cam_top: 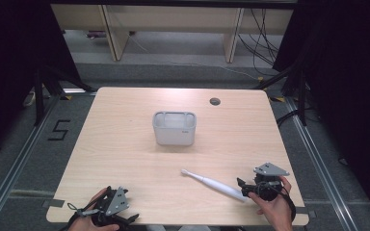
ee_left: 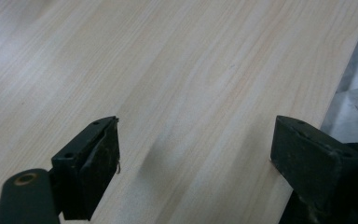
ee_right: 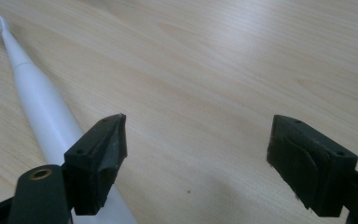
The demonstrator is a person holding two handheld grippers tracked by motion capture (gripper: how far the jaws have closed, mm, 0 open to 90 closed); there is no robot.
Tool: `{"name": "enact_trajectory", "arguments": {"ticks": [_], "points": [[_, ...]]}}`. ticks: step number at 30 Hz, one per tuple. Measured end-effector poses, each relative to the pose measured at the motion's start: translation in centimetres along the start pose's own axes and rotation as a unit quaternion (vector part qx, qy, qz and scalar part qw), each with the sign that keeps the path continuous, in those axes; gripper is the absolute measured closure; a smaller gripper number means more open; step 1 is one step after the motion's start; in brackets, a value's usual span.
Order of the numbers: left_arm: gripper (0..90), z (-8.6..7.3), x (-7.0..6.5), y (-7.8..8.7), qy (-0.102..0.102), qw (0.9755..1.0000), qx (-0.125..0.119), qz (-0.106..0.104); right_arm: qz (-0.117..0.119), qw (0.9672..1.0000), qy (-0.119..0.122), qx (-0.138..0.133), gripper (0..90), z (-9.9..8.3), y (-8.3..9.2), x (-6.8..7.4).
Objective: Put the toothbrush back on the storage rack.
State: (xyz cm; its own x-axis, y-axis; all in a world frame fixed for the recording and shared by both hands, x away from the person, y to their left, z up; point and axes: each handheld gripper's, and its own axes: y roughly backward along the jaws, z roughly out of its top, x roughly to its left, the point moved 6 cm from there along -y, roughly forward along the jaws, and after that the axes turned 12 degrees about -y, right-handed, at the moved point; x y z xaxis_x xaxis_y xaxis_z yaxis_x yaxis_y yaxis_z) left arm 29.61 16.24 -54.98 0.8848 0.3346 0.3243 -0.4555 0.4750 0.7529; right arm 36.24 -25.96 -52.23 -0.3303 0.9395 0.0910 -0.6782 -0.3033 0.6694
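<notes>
A white electric toothbrush [cam_top: 214, 184] lies flat on the wooden table [cam_top: 125, 130], its head toward the middle and its handle end toward my right gripper [cam_top: 243, 186]. That gripper, held by a hand at the front right, stands open just beside the handle end. In the right gripper view the toothbrush [ee_right: 42, 105] runs past the outside of the left jaw, with bare wood between the jaws of the right gripper [ee_right: 196, 158]. My left gripper [cam_top: 131, 218] rests at the front left edge, open, and the left gripper [ee_left: 196, 158] has nothing between its jaws.
A pale grey rectangular holder [cam_top: 174, 128] with compartments stands upright at the table's centre. A round cable hole [cam_top: 215, 101] sits near the far edge. Dark curtains and floor rails flank the table.
</notes>
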Motion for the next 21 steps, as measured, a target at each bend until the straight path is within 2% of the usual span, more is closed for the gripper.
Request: {"name": "enact_trajectory", "arguments": {"ticks": [2, 3, 4, 5, 6, 7, 8, 11, 12, 15, 16, 19, 21], "points": [[15.3, 0.0, 0.0, 0.0, -0.001, 1.0000, 0.001, 0.000, 0.002, 1.0000, 0.000, 0.004, 20.7, 0.1, 0.1, 0.1], [15.3, 0.0, 0.0, 0.0, -0.001, 1.0000, 0.001, 0.001, 0.008, 0.9999, 0.003, 0.005, 21.2, 0.2, 0.0, 0.2], [15.3, 0.0, 0.1, 0.0, -0.001, 1.0000, 0.001, 0.000, 0.004, 0.9999, 0.013, 0.006, 22.2, 0.1, 0.0, 0.1], [15.3, 0.0, 0.1, 0.0, 0.000, 1.0000, 0.001, 0.000, 0.007, 0.9997, -0.007, 0.021, 23.6, 0.0, 0.1, 0.5], [15.3, -0.1, 0.1, 0.0, 0.000, 1.0000, 0.001, 0.000, 0.010, 0.9994, 0.028, 0.017, 24.4, 0.2, 0.0, 0.2], [15.3, 0.0, 0.1, 0.0, 0.002, 1.0000, -0.001, 0.001, 0.013, 0.9993, 0.029, 0.017, 24.5, 0.3, 0.0, 0.3], [15.3, 0.0, 0.1, 0.0, 0.000, 1.0000, 0.001, 0.000, 0.010, 0.9995, 0.014, 0.026, 25.4, 0.3, 0.2, 0.5], [15.3, 0.0, 0.0, 0.0, 0.000, 1.0000, 0.001, 0.000, 0.014, 0.9993, 0.021, 0.029, 27.0, 0.6, 0.4, 0.9], [15.2, 0.0, 0.0, 0.0, 0.000, 1.0000, 0.001, 0.000, 0.014, 0.9988, 0.040, 0.024, 28.0, 0.7, 0.4, 0.9], [15.3, 0.0, 0.1, 0.0, -0.001, 1.0000, 0.001, 0.000, 0.022, 0.9985, 0.027, 0.043, 29.4, 0.8, 0.8, 1.7], [15.3, 0.0, 0.0, 0.0, 0.001, 1.0000, 0.000, 0.000, 0.023, 0.9981, 0.047, 0.033, 30.4, 1.1, 0.7, 1.7], [15.3, 0.0, 0.1, 0.0, 0.001, 1.0000, 0.001, 0.002, 0.031, 0.9974, 0.044, 0.049, 33.0, 1.2, 1.0, 2.4], [15.3, 0.0, 0.0, 0.0, -0.001, 1.0000, 0.001, -0.001, 0.035, 0.9966, 0.059, 0.045, 34.0, 1.4, 0.9, 2.8]]}}
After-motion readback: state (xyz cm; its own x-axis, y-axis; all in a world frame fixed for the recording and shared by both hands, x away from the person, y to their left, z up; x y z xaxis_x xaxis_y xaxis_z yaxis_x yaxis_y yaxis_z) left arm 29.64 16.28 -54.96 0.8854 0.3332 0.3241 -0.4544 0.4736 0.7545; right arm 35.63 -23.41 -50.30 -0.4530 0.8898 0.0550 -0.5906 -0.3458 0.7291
